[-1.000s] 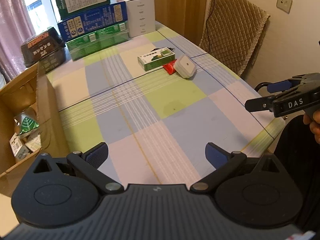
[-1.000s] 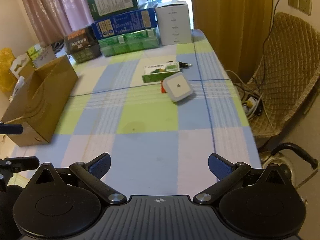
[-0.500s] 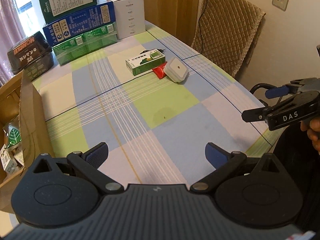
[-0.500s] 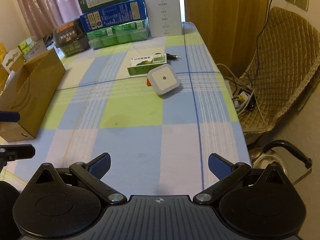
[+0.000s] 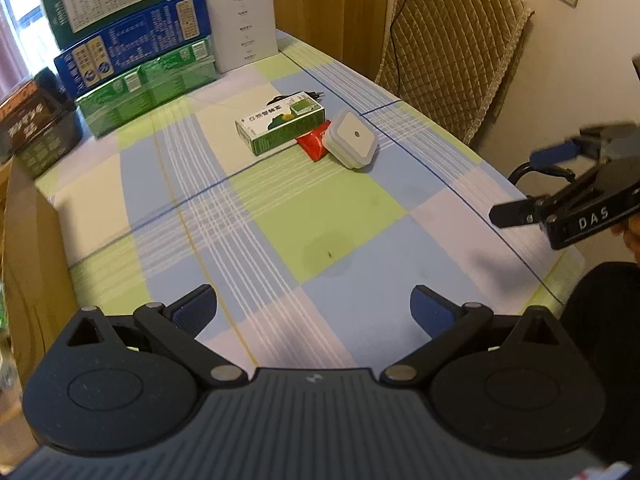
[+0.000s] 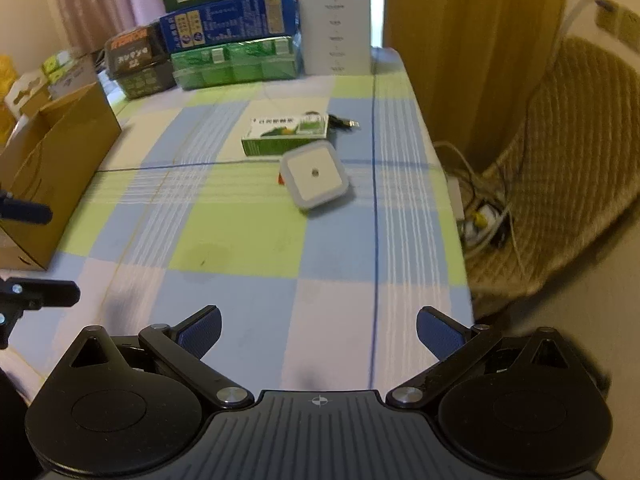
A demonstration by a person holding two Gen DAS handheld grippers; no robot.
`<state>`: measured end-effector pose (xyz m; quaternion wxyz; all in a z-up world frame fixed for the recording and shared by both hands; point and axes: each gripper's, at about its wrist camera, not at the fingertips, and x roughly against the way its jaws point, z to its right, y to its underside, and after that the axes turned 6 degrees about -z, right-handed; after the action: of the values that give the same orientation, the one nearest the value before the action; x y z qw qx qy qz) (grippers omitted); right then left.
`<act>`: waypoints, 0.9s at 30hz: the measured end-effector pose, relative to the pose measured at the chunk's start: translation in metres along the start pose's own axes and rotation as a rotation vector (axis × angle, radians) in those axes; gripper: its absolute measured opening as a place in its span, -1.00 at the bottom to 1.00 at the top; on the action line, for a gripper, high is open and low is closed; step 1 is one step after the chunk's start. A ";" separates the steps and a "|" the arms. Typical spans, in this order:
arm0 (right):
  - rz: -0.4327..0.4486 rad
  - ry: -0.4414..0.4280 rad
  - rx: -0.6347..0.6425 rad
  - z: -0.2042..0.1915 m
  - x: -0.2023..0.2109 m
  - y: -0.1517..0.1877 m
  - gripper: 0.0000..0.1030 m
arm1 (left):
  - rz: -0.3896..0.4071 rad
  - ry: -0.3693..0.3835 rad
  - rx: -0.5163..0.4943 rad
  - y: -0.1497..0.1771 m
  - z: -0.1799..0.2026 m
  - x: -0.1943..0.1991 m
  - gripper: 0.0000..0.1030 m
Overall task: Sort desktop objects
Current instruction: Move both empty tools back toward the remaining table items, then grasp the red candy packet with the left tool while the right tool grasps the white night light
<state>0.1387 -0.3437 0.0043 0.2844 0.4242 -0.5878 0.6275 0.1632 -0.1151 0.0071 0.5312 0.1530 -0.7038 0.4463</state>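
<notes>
A green-and-white small box (image 5: 280,128) (image 6: 286,134) lies mid-table on the checked cloth. Against its near side rests a red packet (image 5: 314,145), and a square white night light (image 5: 351,144) (image 6: 315,178) leans on that packet. A black cable (image 6: 344,122) lies behind the box. My left gripper (image 5: 314,312) hovers open over the near end of the table, nothing between its fingers. My right gripper (image 6: 318,330) is open too, above the near right part of the table, and shows from the side in the left wrist view (image 5: 520,184).
An open cardboard box (image 6: 52,168) stands at the table's left edge. Stacked green and blue cartons (image 5: 132,40), a white carton (image 5: 244,20) and a dark box (image 5: 36,128) line the far end. A wicker chair (image 6: 560,152) and floor cables stand to the right.
Both grippers have moved forward over the table toward the small objects, which now look larger. The right gripper has shifted so the night light sits nearer its centre line. Both stayed open.
</notes>
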 end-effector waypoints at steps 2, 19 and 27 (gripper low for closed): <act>0.018 -0.009 0.045 0.003 -0.006 -0.011 0.96 | 0.004 -0.002 -0.025 -0.010 -0.003 -0.008 0.97; 0.062 -0.101 0.387 0.005 -0.111 -0.076 0.72 | 0.023 0.012 -0.320 -0.088 -0.022 -0.092 0.87; 0.041 -0.094 0.451 0.009 -0.151 -0.100 0.66 | 0.000 0.008 -0.418 -0.105 -0.029 -0.126 0.77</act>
<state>0.2979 -0.3166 -0.0773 0.1420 0.4936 -0.4539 0.7281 0.3024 -0.1826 -0.0541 0.5541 0.0378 -0.7791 0.2909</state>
